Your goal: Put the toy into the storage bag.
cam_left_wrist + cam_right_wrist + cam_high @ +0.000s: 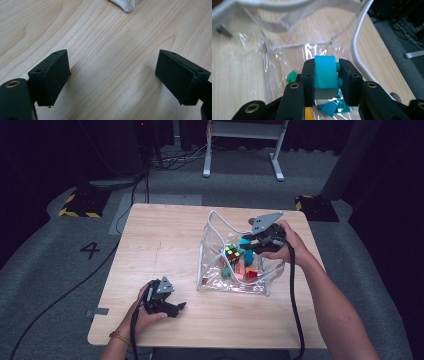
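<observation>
**Drop the block gently into the bag**

The right gripper (326,75) holds a bright blue plastic building block (325,72) tight between its two black jaws, over the open clear plastic bag with white handles (210,272). It is best to go low before letting go, clear of the handles. The left gripper (112,77) rests wide open and empty on the light wooden table (160,240).

Grey carpet floor (60,245), white desk frame (240,145), dark walls
</observation>
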The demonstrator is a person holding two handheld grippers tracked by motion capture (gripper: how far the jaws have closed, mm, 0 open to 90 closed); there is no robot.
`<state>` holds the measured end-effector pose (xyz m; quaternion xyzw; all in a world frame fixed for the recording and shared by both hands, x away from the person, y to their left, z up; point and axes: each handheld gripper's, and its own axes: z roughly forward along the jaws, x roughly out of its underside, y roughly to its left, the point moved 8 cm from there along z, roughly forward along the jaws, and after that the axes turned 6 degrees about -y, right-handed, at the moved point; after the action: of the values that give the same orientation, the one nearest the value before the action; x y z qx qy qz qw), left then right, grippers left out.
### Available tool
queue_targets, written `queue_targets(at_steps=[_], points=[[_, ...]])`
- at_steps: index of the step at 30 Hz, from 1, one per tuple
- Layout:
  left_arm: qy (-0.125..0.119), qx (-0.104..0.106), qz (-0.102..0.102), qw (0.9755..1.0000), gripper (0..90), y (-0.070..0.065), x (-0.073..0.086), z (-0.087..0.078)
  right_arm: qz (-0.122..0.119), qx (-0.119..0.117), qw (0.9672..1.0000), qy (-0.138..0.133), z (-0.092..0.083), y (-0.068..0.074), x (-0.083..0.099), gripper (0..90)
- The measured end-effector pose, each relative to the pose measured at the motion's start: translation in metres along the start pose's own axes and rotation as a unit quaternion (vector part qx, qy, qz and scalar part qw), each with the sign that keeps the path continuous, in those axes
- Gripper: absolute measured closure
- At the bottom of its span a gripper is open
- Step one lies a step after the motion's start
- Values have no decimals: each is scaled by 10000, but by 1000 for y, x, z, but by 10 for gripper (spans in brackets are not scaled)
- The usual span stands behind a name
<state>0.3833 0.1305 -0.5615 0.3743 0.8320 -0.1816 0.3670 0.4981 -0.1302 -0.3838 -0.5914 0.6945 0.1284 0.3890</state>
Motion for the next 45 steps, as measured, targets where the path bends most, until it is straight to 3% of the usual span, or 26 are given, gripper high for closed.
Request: queue_targets(at_steps=[2,5,12,19,27,31,35,45], points=[[1,1,-3,10000,125,0,0,0,-33,56,9997,235,4,-2,3,680],[0,1,0,10000,126,0,0,0,-210,-41,9988,439,12,-5,6,680],[-5,1,5,10000,125,0,0,0,-176,-168,9949,977,25,-5,16,680],[-2,0,3,10000,125,0,0,0,-109,-154,9878,1547,28,-11,30,680],[-6,2,8,10000,125,0,0,0,-116,-237,9834,1794,27,-13,37,679],[-1,-1,4,10000,126,0,0,0,53,-176,9797,1996,22,-14,42,679],[0,0,2,10000,125,0,0,0,14,-159,9795,2006,17,-18,45,679],[1,1,1,10000,125,0,0,0,238,-55,9783,2056,-1,-25,56,679]])
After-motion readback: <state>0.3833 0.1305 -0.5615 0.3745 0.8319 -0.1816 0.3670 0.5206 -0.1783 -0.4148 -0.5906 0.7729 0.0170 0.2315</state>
